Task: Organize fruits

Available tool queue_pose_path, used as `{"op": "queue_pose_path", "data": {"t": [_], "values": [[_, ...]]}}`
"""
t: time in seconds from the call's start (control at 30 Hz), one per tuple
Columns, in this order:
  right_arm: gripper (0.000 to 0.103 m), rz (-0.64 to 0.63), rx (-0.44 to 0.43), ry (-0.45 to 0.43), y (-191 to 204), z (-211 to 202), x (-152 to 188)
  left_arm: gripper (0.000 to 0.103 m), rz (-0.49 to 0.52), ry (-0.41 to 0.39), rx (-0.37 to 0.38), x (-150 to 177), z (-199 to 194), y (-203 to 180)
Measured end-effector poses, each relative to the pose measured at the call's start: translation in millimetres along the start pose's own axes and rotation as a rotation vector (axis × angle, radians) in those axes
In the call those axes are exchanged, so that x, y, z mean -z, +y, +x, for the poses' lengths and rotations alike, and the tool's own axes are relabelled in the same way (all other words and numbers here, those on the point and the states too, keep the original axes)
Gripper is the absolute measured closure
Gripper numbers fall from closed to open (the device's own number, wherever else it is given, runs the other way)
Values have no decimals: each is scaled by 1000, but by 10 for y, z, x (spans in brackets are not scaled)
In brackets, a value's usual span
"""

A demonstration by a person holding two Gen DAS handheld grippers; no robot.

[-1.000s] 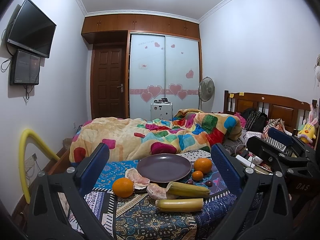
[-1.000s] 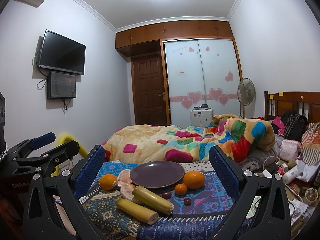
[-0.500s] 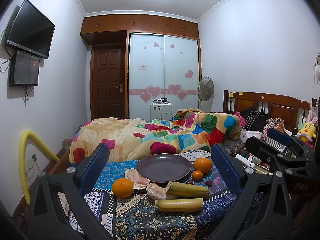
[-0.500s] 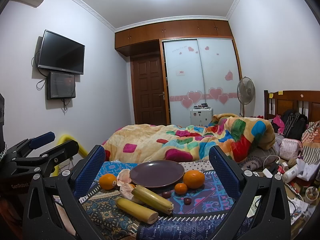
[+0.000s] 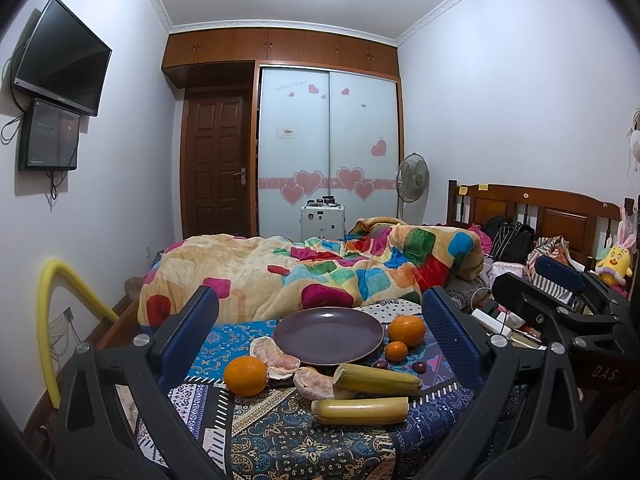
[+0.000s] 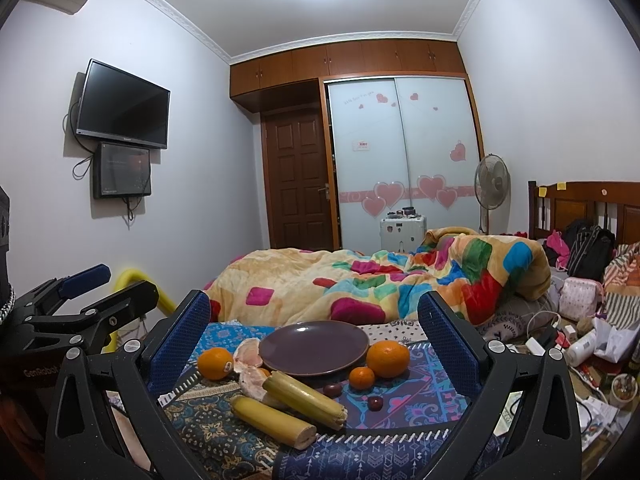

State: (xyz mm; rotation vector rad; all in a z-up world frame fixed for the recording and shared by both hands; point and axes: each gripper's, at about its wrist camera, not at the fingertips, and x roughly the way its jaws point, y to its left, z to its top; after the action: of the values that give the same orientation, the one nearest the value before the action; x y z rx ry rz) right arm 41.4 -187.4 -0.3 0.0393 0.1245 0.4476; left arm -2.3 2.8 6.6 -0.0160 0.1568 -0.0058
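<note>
An empty purple plate [image 5: 328,334] [image 6: 314,346] sits on a patterned cloth. Around it lie a large orange [image 5: 245,375] at left, another orange [image 5: 407,330] and a small tangerine [image 5: 396,350] at right, peeled pomelo pieces [image 5: 272,356], two yellow-green cane sticks [image 5: 360,411] [image 6: 272,421] and two dark round fruits [image 6: 375,403]. My left gripper [image 5: 320,340] is open and empty, held back from the fruit. My right gripper [image 6: 314,344] is open and empty too; it also shows at the right of the left wrist view.
A bed with a colourful quilt [image 5: 304,272] lies behind the cloth. Clutter of bags, cables and bottles [image 6: 576,336] sits at right. A yellow foam tube [image 5: 52,312] stands at left. A fan [image 6: 491,184], door and wardrobe are at the back.
</note>
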Motion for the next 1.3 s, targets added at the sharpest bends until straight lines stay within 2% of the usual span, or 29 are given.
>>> {"op": "queue_pose_path", "data": {"t": [0.53,0.7,0.87,1.03,1.2,1.3], "values": [[0,2,-2,6,8,39,31,0,-10,3,-6,78,82,59],[0,-5,13,31,-22,153,93,0,-14,40,-14,137,231,126],[0,-13,32,80,-132,370,152,0,-29,109,-40,215,513,288],[0,-52,86,132,-274,588,217,0,-55,200,-75,356,858,550],[0,-55,99,221,-498,901,311,0,-33,310,-138,538,1276,765],[0,-57,103,282,-628,1082,384,0,-41,375,-137,672,1489,870]]}}
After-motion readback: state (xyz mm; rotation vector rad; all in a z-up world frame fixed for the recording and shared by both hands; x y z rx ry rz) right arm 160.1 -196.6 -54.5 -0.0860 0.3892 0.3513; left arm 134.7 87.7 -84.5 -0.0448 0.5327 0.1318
